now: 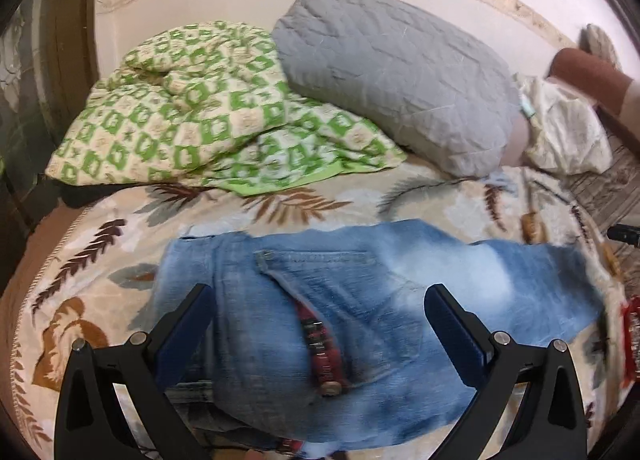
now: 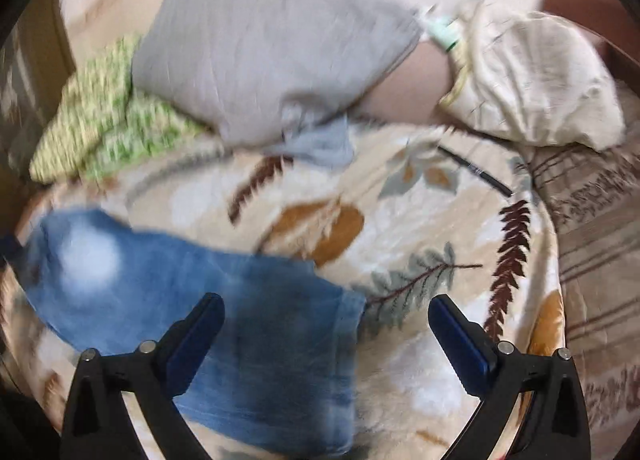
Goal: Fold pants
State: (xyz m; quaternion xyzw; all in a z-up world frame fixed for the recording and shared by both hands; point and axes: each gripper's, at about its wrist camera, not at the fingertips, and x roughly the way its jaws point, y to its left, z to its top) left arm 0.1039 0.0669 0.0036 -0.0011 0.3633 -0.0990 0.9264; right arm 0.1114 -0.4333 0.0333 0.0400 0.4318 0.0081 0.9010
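Blue jeans (image 1: 340, 300) lie flat across a leaf-patterned blanket (image 1: 100, 260), waist end with a red belt (image 1: 320, 344) toward me in the left wrist view. My left gripper (image 1: 318, 308) is open and empty, its fingers apart just above the waist area. In the blurred right wrist view the leg end of the jeans (image 2: 224, 324) lies on the blanket (image 2: 420, 227). My right gripper (image 2: 326, 324) is open and empty, its left finger over the leg end, its right finger over bare blanket.
A grey quilted pillow (image 1: 396, 79), a green checked quilt (image 1: 192, 111) and a cream cloth bundle (image 1: 560, 127) lie at the bed's far side against the wall. A thin dark stick (image 2: 476, 171) lies on the blanket. A striped mat (image 2: 592, 227) lies at right.
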